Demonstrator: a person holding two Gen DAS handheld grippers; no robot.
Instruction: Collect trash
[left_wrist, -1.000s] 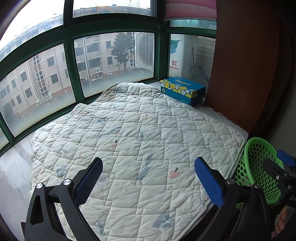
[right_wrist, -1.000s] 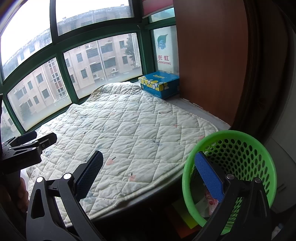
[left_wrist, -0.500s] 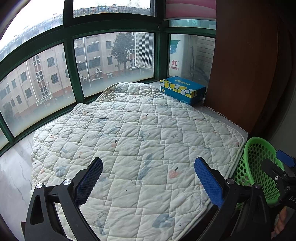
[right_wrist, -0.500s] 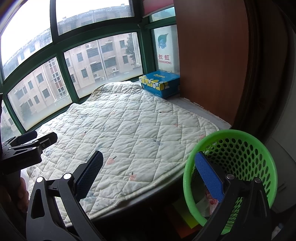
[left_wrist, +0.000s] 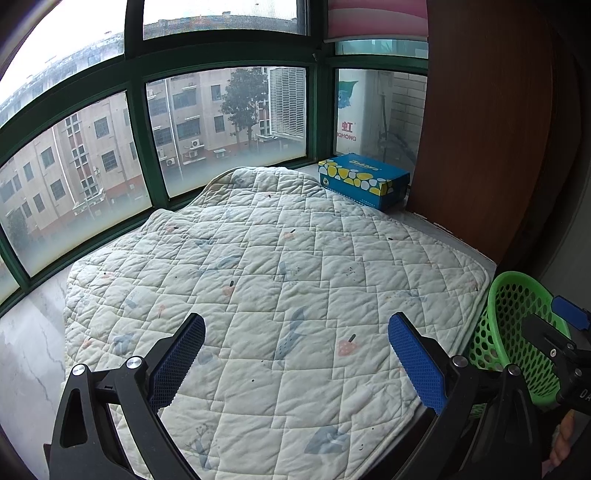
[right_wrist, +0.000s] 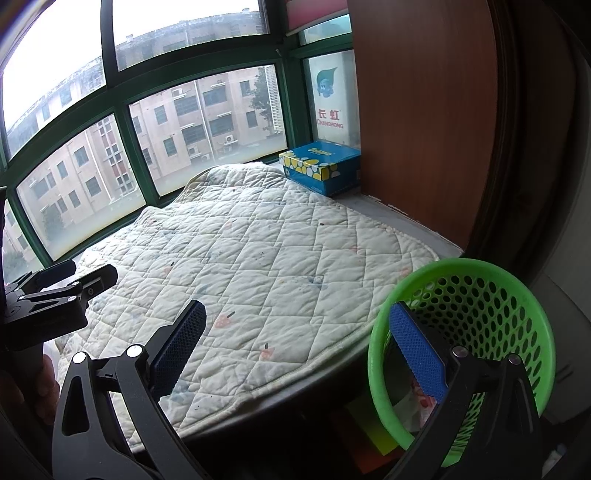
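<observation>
A green perforated basket stands off the right edge of the quilted mat; pale scraps lie in its bottom. My right gripper is open and empty, its right finger over the basket's near rim. In the left wrist view the same basket shows at the far right, partly behind the right gripper's body. My left gripper hangs open over the near part of the mat, holding nothing. No loose trash shows on the mat.
A blue and yellow tissue box sits at the mat's far right corner, beside a brown wooden panel. Green-framed windows close off the far side. Bare marble sill lies left of the mat. A hand holds the left gripper.
The right wrist view has drifted slightly, with the basket sitting a little lower in frame. The left gripper has barely moved, and both stay open.
</observation>
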